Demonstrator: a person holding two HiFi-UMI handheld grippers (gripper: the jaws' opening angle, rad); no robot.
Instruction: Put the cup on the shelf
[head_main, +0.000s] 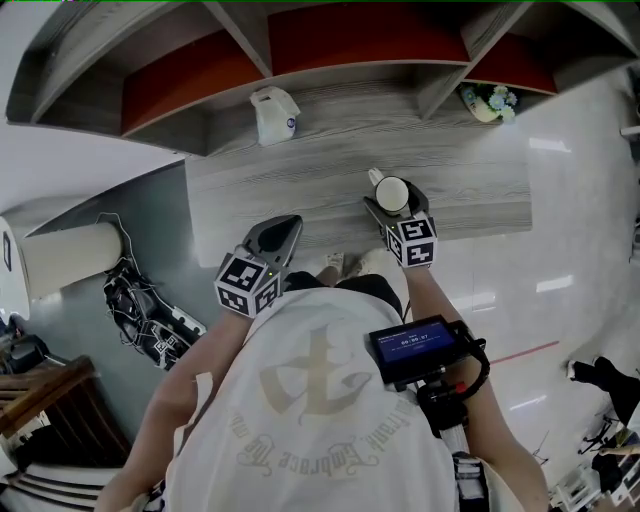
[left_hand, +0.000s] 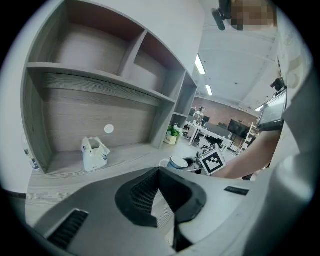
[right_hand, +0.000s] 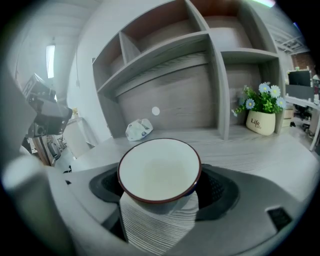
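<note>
The cup is white inside with a dark rim. It sits between the jaws of my right gripper, which is shut on its sides just over the grey wooden counter. In the right gripper view the cup fills the space between the pads of the right gripper. The left gripper view shows the cup with its handle pointing left. My left gripper hovers at the counter's front edge with jaws together and nothing in them. The empty shelf compartments rise behind the counter.
A small white bag stands at the back of the counter. A potted plant with flowers sits at the right end. Upright dividers split the shelf unit. A person's arm and a mounted screen are below.
</note>
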